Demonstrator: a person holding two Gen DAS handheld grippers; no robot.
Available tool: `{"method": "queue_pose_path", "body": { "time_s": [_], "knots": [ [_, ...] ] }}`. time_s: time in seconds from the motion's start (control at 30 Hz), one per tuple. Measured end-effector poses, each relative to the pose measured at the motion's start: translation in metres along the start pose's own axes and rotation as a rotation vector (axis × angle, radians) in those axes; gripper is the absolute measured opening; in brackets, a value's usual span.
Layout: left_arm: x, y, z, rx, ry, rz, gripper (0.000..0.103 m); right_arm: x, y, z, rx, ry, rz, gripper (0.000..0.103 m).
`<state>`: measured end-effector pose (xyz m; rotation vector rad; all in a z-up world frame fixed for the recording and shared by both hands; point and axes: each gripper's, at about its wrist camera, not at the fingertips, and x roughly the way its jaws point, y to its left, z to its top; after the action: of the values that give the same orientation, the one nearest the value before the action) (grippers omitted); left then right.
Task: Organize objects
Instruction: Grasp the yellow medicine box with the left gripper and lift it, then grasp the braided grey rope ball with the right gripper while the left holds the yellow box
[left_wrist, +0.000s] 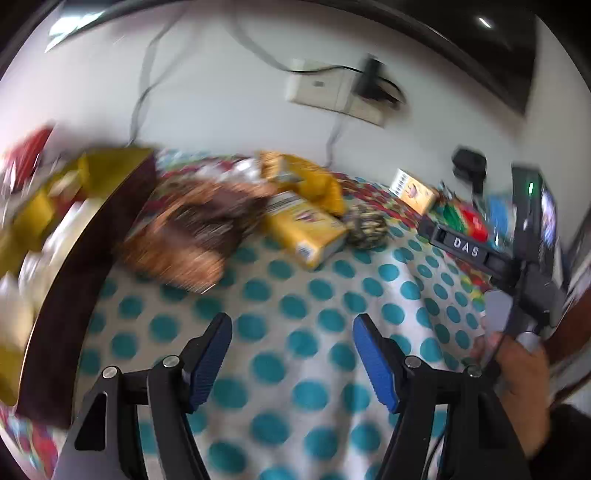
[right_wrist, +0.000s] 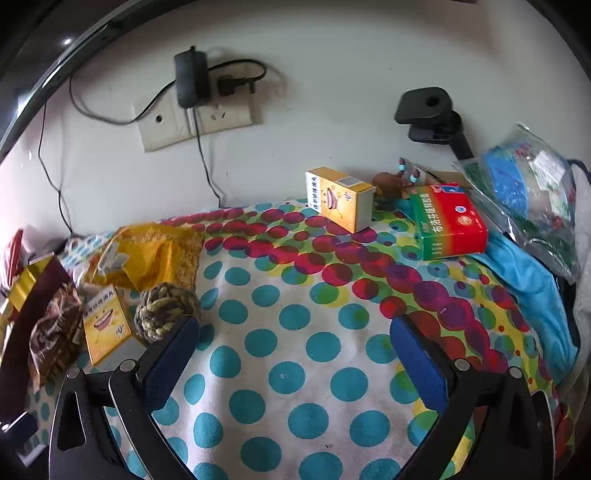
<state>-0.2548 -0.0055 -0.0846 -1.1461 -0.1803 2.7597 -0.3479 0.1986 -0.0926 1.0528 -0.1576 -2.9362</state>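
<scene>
Dotted cloth (right_wrist: 295, 369) lies bare between rope ball (right_wrist: 166, 314) and red-green box (right_wrist: 448, 225).

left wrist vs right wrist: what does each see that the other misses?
Only the left wrist view: the other gripper's black body marked DAS, gripped by a hand, and the dark box at left showing its contents.

Only the right wrist view: the clear bag at far right and the blue cloth under it.

Both: the polka-dot cloth, the rope ball, the yellow carton beside it, the red-green box, the wall sockets. Each view's own jaws stand open and empty.
</scene>
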Motion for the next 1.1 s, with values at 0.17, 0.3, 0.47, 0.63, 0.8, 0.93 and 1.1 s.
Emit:
{"method": "queue_pose_path", "body": {
  "time_s": [0.17,0.3,0.47,0.63,0.8,0.93,1.1],
  "knots": [
    [0.046,-0.026,0.039,0.002,0.022,0.070,0.070,-0.002,-0.023,0.001,0.121,-0.010,-0.017,0.103],
    [0.085,-0.033,0.061,-0.022,0.075,0.111,0.070,0.006,-0.043,-0.001,0.231,0.028,0.038,0.103],
    [0.123,-0.026,0.074,-0.063,0.120,0.184,0.070,0.008,-0.040,-0.002,0.226,0.039,0.072,0.103],
    [0.125,-0.014,0.075,-0.066,0.110,0.207,0.064,0.007,-0.037,-0.002,0.210,0.038,0.076,0.103],
    [0.105,-0.003,0.064,-0.085,0.088,0.146,0.057,0.006,-0.034,-0.001,0.190,0.034,0.070,0.103],
    [0.063,-0.018,0.042,-0.007,0.043,0.094,0.054,0.006,-0.032,-0.001,0.181,0.035,0.072,0.103],
    [0.028,-0.012,0.002,0.039,0.055,0.098,0.053,0.006,-0.028,0.000,0.162,0.035,0.059,0.103]
  ]
}}
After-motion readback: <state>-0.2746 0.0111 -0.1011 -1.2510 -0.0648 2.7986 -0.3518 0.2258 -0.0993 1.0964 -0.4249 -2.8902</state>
